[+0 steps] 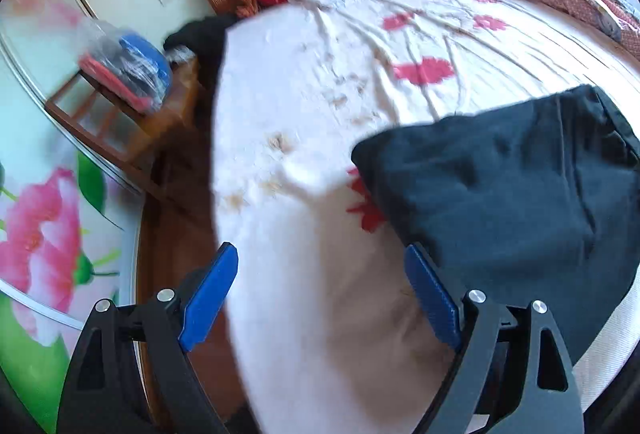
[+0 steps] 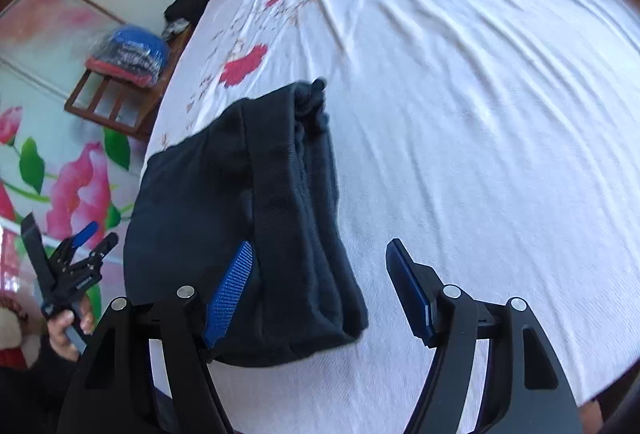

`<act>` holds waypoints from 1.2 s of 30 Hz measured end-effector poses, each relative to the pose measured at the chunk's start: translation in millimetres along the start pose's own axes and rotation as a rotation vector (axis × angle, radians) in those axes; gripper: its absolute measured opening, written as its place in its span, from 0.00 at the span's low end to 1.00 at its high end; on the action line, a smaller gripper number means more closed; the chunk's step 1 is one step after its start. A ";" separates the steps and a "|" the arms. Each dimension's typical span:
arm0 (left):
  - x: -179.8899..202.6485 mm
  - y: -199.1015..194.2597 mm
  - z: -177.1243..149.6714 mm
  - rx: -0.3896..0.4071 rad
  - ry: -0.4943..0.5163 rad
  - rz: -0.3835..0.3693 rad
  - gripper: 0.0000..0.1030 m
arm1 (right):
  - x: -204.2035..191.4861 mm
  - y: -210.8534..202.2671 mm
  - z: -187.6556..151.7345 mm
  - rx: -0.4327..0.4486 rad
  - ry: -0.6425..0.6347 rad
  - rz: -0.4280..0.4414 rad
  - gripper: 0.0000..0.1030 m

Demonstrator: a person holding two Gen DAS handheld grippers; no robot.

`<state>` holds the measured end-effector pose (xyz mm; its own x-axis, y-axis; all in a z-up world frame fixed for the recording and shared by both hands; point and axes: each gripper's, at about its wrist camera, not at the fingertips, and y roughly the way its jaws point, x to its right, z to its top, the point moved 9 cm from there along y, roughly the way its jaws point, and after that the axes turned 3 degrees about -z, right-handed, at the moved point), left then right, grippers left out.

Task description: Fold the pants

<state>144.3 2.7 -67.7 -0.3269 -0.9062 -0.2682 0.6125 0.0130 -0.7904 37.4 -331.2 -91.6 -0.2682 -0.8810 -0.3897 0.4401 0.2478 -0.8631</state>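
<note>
Right gripper (image 2: 320, 290), black frame with blue pads, low in the frame: jaws wide apart, clamping nothing; the left pad overlaps the edge of the folded dark navy pants (image 2: 240, 218). The pants lie in a compact bundle on the white bedsheet with red flowers (image 2: 460, 114), centre-left. Left gripper (image 1: 324, 290): jaws likewise spread and empty above the sheet, with the pants at right. Upper left, a wooden side table (image 2: 108, 102) holds bagged clothes (image 2: 132, 54).

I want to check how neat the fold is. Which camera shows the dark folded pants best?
The right wrist view: the dark folded pants lie almost whole on the white flowered bedsheet, stacked layers visible. The left wrist view shows the bundle blurred and cut by the frame edge.
</note>
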 end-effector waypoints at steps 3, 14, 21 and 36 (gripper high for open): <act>-1.9 -24.6 13.4 0.073 -0.076 -0.066 0.83 | 7.4 -27.9 6.9 0.080 0.042 -0.029 0.68; 68.7 29.7 -30.0 -0.118 -0.066 -0.296 0.86 | -25.7 11.9 -31.4 -0.023 0.072 0.187 0.67; 43.1 -16.6 -16.9 -0.002 -0.132 -0.133 0.89 | -48.9 -50.6 -25.3 0.101 0.044 0.009 0.75; 28.5 -173.3 -1.1 0.269 -0.255 -0.021 0.98 | -124.7 -134.6 -56.0 0.425 -0.107 -0.383 0.87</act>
<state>28.1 -24.9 61.1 -0.1721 -0.9818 -0.0807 0.7861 -0.0875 -0.6119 -36.4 -232.1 55.2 -0.3973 -0.9174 -0.0216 0.6405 -0.2604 -0.7224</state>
